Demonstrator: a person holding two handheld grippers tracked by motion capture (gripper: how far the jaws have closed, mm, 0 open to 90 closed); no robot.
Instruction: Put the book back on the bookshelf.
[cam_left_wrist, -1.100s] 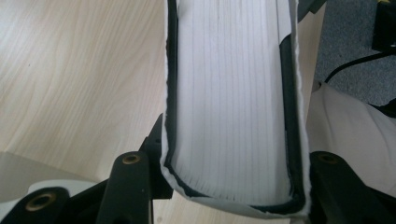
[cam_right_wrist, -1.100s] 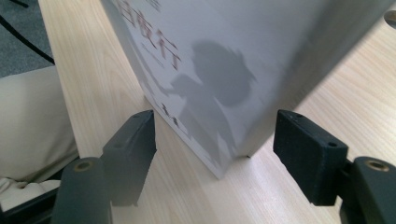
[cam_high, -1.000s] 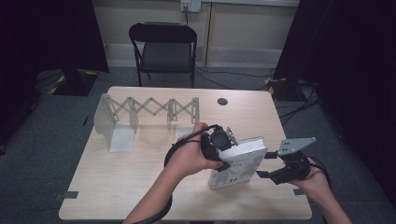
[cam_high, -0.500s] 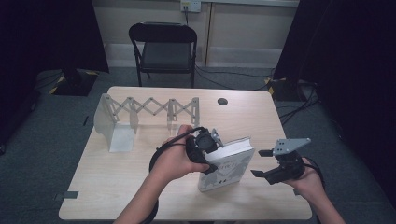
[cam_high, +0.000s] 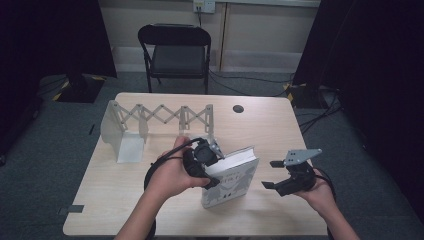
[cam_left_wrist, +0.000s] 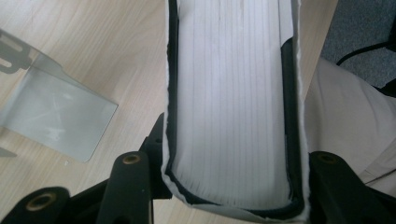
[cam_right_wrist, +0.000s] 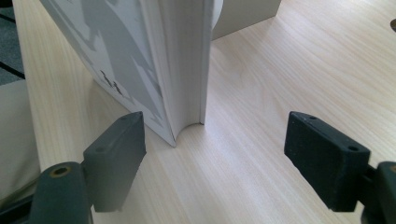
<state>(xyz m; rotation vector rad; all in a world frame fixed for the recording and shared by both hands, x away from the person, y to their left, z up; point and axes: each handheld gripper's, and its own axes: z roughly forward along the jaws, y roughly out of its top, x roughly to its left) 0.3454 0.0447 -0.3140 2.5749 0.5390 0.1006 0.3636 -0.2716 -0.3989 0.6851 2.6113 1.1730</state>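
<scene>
white book (cam_high: 231, 181) shifted left, clamped in left tool (cam_high: 207, 165); right tool (cam_high: 270, 175) apart.

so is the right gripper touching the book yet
Apart. In the right gripper view, bare table shows between both open jaws and the book; the high view also shows the right gripper clear of the book's edge.

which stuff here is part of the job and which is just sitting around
In the job:
- book, stood on edge on the table
- left gripper, fingers clamped on the book
- right gripper, open beside the book
- expanding white rack, likely the book's destination

Just lying about:
- black chair
- floor cables
</scene>
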